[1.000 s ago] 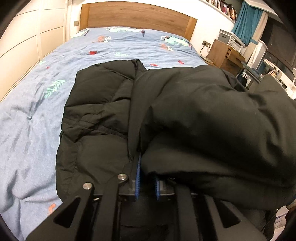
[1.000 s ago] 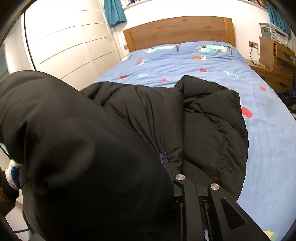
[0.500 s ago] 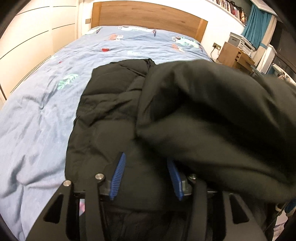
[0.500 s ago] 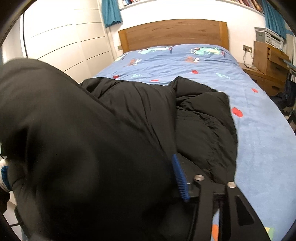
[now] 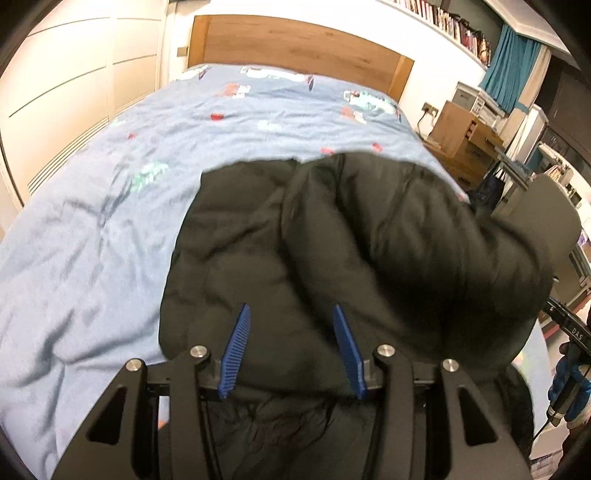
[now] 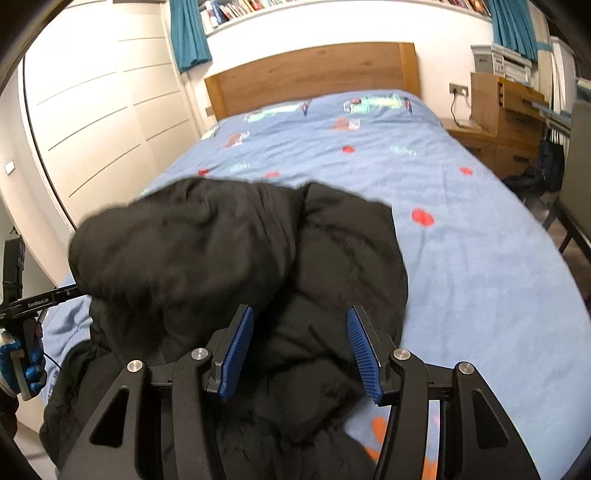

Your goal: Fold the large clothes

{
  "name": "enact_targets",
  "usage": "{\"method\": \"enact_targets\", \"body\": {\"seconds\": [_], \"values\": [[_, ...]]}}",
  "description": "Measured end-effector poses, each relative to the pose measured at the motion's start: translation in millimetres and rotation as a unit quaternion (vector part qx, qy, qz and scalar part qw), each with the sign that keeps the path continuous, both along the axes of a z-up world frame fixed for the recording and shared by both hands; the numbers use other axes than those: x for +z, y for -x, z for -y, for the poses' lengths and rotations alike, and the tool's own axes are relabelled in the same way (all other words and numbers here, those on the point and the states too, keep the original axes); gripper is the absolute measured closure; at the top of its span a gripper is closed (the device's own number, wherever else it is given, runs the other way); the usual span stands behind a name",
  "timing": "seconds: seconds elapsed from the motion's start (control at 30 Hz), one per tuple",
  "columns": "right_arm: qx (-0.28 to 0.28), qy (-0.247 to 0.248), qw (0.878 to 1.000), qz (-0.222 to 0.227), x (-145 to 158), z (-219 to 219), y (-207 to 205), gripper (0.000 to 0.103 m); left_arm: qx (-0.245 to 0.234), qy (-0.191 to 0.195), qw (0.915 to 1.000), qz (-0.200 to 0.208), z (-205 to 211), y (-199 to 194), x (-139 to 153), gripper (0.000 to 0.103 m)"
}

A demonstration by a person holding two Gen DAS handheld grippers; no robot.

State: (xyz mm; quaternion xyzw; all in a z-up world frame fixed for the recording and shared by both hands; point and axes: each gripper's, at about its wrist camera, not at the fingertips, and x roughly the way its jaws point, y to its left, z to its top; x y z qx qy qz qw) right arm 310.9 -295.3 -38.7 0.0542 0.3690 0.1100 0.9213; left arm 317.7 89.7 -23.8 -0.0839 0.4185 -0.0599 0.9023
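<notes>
Black puffer jacket (image 5: 332, 251) heaped on the blue patterned bed (image 5: 92, 221), folded over itself. Left tool (image 5: 291, 343) and right tool (image 6: 301, 347) now spread wide and empty, where a second ago pinched shut on fabric. Seen only from the right: white wardrobe doors (image 6: 103, 122). Only from the left: bookshelf (image 5: 458, 26).

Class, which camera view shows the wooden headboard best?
The right wrist view: the headboard shows whole, both top corners visible. The left wrist view shows the headboard too, but the frame's top edge clips it.
</notes>
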Motion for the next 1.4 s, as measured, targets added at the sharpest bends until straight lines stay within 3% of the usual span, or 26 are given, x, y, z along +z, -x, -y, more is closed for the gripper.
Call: {"method": "enact_targets", "body": {"seconds": [0.23, 0.4, 0.63, 0.73, 0.87, 1.0, 1.17, 1.4], "values": [[0.036, -0.010, 0.999, 0.033, 42, -36, -42, 0.046, -0.028, 0.026, 0.9985, 0.039, 30, -42, 47, 0.058], [0.068, -0.007, 0.997, 0.033, 39, -65, -61, 0.046, -0.063, 0.031, 0.9965, 0.045, 68, -63, 51, 0.058], [0.119, 0.032, 0.992, -0.012, -9, -93, -50, 0.046, -0.099, -0.001, 0.9950, -0.010, 99, -53, -8, 0.058], [0.129, 0.039, 0.990, -0.033, -30, -93, -38, 0.046, -0.100, -0.017, 0.9946, -0.021, 97, -32, -34, 0.058], [0.138, 0.042, 0.988, -0.047, -52, -89, -17, 0.046, -0.096, -0.010, 0.9950, -0.028, 83, -12, -57, 0.054], [0.143, 0.046, 0.987, -0.047, -62, -87, -10, 0.045, -0.094, -0.020, 0.9949, -0.032, 85, -10, -69, 0.053], [0.132, 0.057, 0.988, -0.061, -78, -92, -29, 0.045, -0.092, -0.045, 0.9940, -0.038, 97, -25, -88, 0.050], [0.123, 0.052, 0.988, -0.072, -103, -92, -52, 0.044, -0.091, -0.042, 0.9942, -0.039, 96, -35, -108, 0.049]]}}
